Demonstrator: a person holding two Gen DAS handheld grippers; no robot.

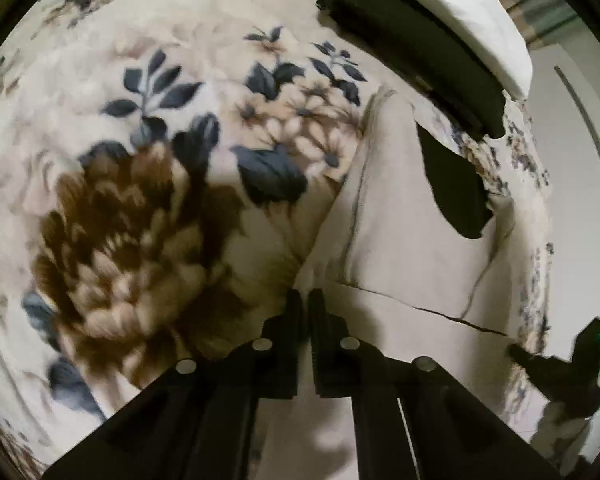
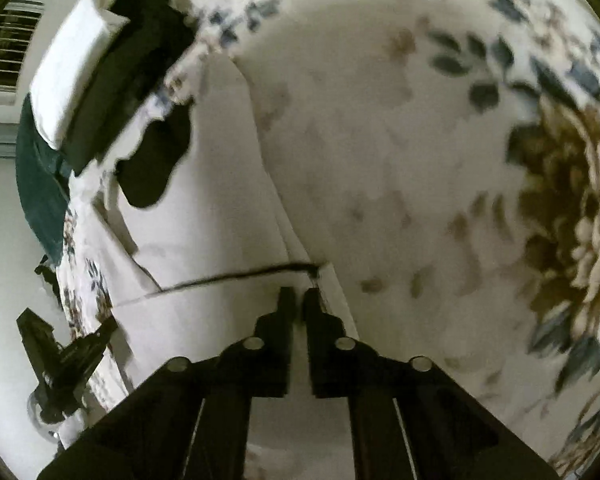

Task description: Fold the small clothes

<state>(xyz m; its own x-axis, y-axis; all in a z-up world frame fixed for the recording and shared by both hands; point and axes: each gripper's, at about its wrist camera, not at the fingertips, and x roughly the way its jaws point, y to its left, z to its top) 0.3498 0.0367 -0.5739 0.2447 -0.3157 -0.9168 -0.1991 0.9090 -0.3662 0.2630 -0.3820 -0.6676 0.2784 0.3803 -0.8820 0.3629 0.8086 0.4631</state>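
Observation:
A cream garment lies stretched over the floral blanket on the bed. My left gripper is shut on the garment's near left corner. My right gripper is shut on the garment at its near right corner, beside a dark seam line. A black piece of cloth lies by the garment's far edge; it also shows in the right wrist view. Each gripper shows small at the edge of the other's view: the right one, the left one.
A white pillow rests on a dark folded cloth at the far end of the bed. The blanket's edge drops to a pale floor. A window with blinds is at the far left.

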